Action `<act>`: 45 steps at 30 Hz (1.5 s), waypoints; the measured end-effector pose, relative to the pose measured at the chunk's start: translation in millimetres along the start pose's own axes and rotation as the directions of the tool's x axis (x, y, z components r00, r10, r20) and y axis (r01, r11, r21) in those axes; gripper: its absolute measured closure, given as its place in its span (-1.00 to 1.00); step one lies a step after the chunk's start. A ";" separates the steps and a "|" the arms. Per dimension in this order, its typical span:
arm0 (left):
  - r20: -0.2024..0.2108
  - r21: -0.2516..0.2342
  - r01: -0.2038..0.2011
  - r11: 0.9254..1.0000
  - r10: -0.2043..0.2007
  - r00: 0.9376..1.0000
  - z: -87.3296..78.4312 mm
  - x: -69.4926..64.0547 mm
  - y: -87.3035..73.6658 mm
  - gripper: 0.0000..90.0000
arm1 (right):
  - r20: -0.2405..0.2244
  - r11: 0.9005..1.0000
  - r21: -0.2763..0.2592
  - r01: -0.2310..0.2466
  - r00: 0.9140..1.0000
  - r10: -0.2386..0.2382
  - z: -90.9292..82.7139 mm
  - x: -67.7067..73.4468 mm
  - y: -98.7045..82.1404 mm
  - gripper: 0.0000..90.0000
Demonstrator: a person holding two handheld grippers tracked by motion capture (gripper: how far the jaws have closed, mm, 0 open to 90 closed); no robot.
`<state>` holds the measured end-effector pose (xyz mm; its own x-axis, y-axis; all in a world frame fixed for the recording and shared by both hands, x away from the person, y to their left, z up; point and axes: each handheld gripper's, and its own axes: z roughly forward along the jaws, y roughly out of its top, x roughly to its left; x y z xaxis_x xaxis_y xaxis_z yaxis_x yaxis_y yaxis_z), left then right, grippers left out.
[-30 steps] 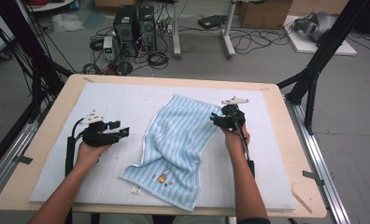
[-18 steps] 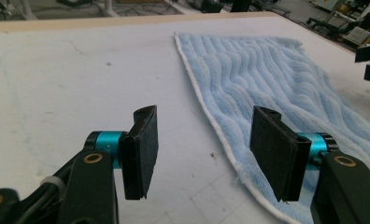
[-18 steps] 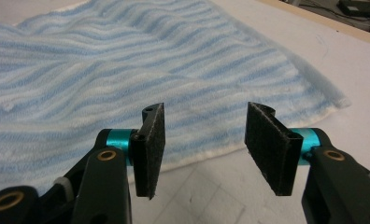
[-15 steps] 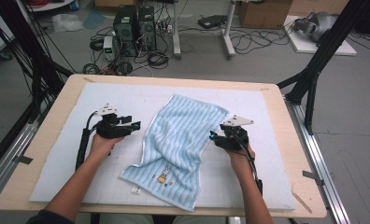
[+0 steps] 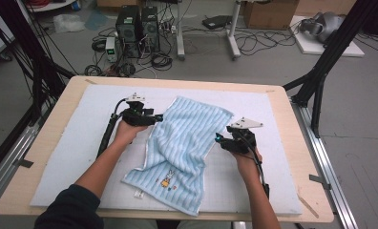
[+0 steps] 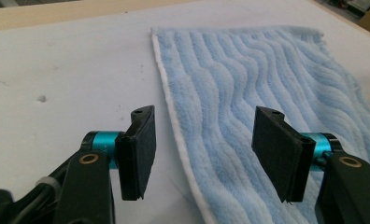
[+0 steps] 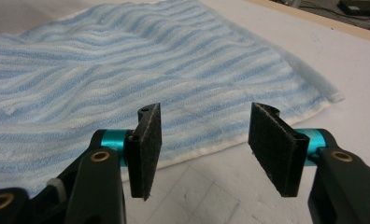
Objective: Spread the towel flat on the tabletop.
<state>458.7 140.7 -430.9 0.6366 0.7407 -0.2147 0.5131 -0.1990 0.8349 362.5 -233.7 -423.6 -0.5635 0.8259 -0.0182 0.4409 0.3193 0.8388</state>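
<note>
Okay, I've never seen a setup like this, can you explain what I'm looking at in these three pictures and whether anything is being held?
A person sits at a wooden table covered by a white mat. Each hand holds a hand tool with two black fingers. The high view looks down from above: the left gripper is at the near left edge of a light blue striped towel, and the right gripper is at its right edge. The other two pictures come from small cameras riding on each tool, looking along its fingers. In both, the fingers stand apart with the towel's edge lying beneath the gap. Nothing is gripped.
</note>
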 end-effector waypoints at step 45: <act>-0.170 -0.063 0.120 0.991 -0.129 0.977 -21.3 56.0 -11.9 -0.02 | -0.119 0.998 0.018 -0.062 0.991 0.063 40.0 26.4 12.6 -0.01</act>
<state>476.0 198.2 -442.1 0.4582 0.8582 -0.2314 0.5486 -0.0682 0.8333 381.0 -189.3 -435.2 -0.6135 0.7834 0.0999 0.4874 0.2761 0.8284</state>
